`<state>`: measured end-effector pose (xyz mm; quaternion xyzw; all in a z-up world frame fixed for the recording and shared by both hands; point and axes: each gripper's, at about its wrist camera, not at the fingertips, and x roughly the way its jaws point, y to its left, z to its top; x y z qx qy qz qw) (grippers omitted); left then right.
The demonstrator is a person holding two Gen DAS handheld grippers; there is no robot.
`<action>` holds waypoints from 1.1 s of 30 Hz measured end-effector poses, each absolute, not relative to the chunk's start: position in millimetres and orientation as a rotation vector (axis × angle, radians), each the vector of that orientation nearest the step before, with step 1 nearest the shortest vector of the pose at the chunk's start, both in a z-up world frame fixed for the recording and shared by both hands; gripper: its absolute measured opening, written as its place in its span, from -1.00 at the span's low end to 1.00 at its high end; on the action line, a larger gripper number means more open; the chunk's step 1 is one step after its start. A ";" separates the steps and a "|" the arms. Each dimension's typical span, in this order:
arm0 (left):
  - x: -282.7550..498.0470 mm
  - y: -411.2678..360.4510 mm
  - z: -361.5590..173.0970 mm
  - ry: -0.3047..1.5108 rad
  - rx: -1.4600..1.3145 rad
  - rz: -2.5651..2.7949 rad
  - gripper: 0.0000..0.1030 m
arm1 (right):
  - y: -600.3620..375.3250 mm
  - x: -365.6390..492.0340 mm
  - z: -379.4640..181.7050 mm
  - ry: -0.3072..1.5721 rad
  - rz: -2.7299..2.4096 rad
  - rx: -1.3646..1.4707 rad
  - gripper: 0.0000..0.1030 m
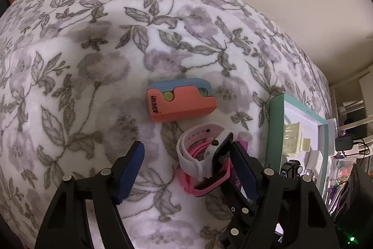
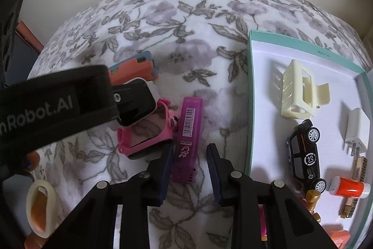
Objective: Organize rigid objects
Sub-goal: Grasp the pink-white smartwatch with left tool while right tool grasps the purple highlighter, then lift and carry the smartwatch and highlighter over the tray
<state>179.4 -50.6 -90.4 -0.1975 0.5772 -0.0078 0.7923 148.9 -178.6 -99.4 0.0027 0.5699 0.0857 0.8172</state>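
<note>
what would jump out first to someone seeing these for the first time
The orange and blue case lying alone on the floral blanket, just beyond a white watch stacked on a pink watch. To the right, the teal-rimmed box holds a cream hair clip and black toy car.

A bed covered by a white plush blanket with grey floral print [image 2: 191, 57] carries all items. A magenta rectangular plastic case [image 2: 187, 141] lies between the right jaws; pink [image 2: 149, 139] and white [image 1: 198, 148] strap watches lie left of them. A teal-rimmed shallow box [image 2: 250, 85] lies right of those jaws, and an orange-and-blue block [image 1: 181, 100] beyond the left jaws.
</note>
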 end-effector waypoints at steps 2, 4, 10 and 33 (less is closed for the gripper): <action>182.3 -53.7 -90.7 1.236 -0.431 -0.033 0.33 | -177.8 149.2 -99.5 1.213 0.182 0.000 -0.40; 182.8 -55.9 -89.9 1.232 -0.430 -0.047 0.24 | -177.5 149.1 -99.5 1.211 0.182 -0.001 -0.41; 183.2 -59.4 -87.4 1.225 -0.438 -0.091 -0.05 | -177.8 149.3 -99.7 1.210 0.184 0.002 -0.43; 177.9 -56.4 -44.1 1.147 -0.415 -0.115 -0.09 | -223.2 148.0 -43.5 1.095 0.155 0.181 -0.60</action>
